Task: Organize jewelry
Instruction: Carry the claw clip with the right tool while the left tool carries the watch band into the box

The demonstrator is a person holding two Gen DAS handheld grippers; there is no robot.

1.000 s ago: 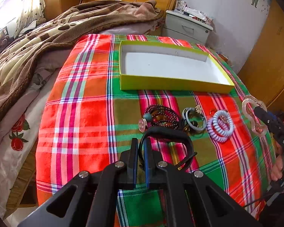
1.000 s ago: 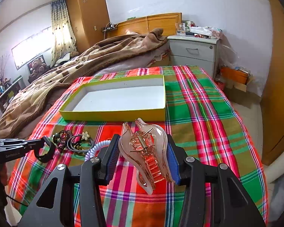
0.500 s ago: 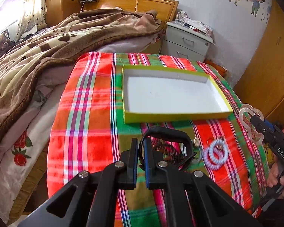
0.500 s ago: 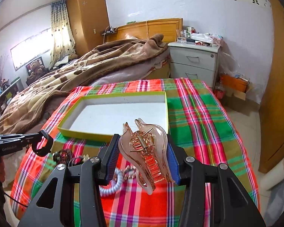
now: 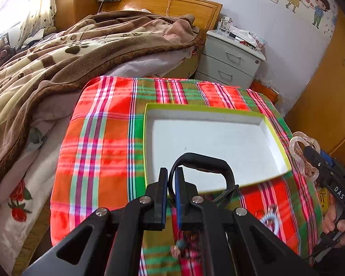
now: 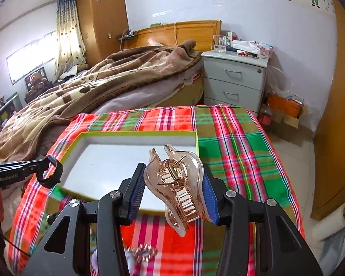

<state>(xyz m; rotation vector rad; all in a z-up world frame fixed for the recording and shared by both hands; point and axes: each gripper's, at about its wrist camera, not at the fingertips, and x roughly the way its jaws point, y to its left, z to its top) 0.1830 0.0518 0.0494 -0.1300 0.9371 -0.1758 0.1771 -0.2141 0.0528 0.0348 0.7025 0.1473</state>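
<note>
A shallow yellow-rimmed box (image 5: 273, 138) with a white, empty floor lies on the plaid cloth; it also shows in the right wrist view (image 6: 135, 133). My left gripper (image 5: 170, 179) is shut on a black band (image 5: 204, 161) and holds it over the box's near edge; the band also shows in the right wrist view (image 6: 51, 172). My right gripper (image 6: 172, 184) is shut on a clear pink hair claw clip (image 6: 179, 184), held above the box's near right part; the clip also shows in the left wrist view (image 5: 302, 154). Loose jewelry, blurred, lies below the grippers (image 5: 270, 220).
The plaid cloth (image 5: 99, 151) covers a table beside a bed with a brown blanket (image 5: 57, 59). A grey nightstand (image 6: 234, 80) stands behind. A wooden wardrobe (image 5: 329, 92) is at the right. A gold ring-like piece (image 6: 142, 253) lies under my right gripper.
Both grippers have risen and moved forward from over the loose jewelry to over the box's near edge, each still holding its item.
</note>
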